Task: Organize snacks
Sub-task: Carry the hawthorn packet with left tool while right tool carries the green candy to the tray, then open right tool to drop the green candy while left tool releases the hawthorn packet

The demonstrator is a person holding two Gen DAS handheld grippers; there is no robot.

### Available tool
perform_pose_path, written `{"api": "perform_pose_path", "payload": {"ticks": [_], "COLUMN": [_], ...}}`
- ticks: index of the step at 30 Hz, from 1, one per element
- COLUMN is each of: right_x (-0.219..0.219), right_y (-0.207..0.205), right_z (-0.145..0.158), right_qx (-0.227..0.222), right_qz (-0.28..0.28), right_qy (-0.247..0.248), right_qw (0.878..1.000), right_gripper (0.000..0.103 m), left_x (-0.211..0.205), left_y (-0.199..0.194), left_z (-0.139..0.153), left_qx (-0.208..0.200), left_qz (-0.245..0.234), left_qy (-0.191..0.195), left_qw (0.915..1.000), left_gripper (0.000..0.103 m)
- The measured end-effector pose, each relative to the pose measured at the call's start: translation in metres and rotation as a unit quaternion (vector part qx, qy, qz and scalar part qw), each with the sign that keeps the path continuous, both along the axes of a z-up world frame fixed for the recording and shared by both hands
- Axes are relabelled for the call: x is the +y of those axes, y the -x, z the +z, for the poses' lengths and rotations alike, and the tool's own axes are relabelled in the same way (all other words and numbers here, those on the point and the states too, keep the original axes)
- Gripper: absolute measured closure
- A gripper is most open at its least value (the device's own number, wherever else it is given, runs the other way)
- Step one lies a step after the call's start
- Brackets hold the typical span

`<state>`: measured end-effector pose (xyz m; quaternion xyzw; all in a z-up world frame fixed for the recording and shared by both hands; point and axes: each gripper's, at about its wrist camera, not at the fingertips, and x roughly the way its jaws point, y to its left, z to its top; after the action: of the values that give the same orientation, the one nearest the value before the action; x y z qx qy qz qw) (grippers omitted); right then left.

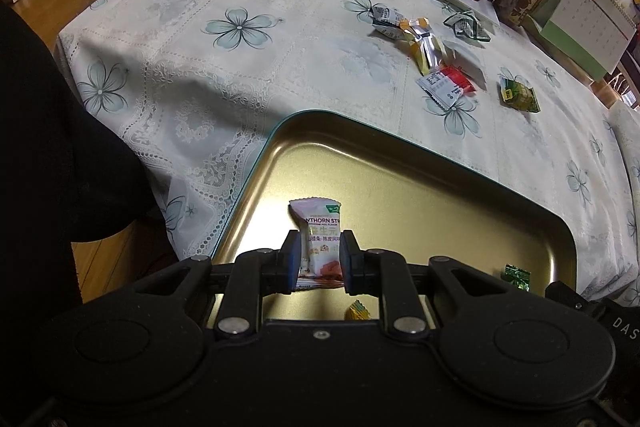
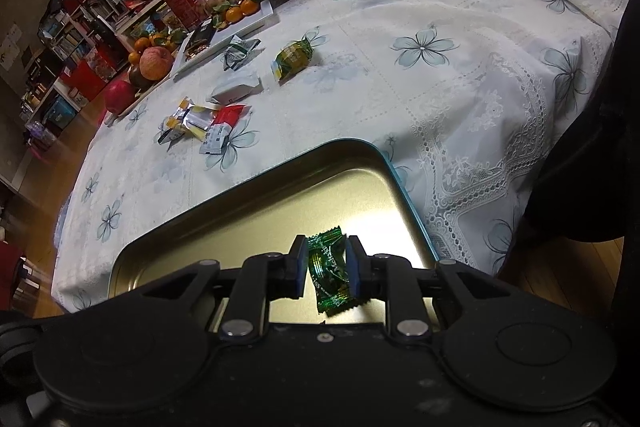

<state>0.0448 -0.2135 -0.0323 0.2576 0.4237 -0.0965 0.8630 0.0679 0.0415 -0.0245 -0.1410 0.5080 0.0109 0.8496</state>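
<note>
We see left gripper (image 1: 320, 259) clamped on hawthorn strip packet (image 1: 318, 243) | right gripper (image 2: 326, 263) pinching green candy (image 2: 330, 273) (crinkled wrapper) | both over gold tray (image 1: 400, 187) | loose snacks (image 1: 424, 43) on tablecloth (image 1: 240, 67)

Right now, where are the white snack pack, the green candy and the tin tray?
white snack pack (image 1: 320, 247), left wrist view, printed front.
green candy (image 2: 330, 269), right wrist view, wrapper middle.
tin tray (image 2: 344, 147), right wrist view, far rim.

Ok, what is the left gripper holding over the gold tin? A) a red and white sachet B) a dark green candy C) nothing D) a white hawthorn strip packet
D: the left gripper is shut on the white hawthorn strip packet above the gold tin.
</note>
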Motion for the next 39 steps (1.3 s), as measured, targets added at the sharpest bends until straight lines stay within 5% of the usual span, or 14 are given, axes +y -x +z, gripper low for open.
{"api": "perform_pose_path", "payload": {"ticks": [19,31,39], "right_x": [0.005,0.009,0.01], "right_y": [0.003,0.011,0.027], "right_z": [0.001,0.003,0.006], "right_qx": [-0.001,0.011,0.02], "right_qz": [0.012,0.036,0.056], "right_qy": [0.01,0.023,-0.001], "right_qw": [1.0,0.999,0.998], "right_gripper": [0.078,0.075,0.073], "left_x": [-0.009,-0.026,-0.032], "left_y": [0.009,0.022,0.038], "left_z": [0.003,0.001,0.004], "left_qx": [-0.008,0.012,0.008], "left_qz": [-0.018,-0.08,-0.11], "left_qy": [-0.048,-0.098,-0.096], "left_qw": [0.9986,0.992,0.9893], "left_gripper": [0.076,0.075,0.075]}}
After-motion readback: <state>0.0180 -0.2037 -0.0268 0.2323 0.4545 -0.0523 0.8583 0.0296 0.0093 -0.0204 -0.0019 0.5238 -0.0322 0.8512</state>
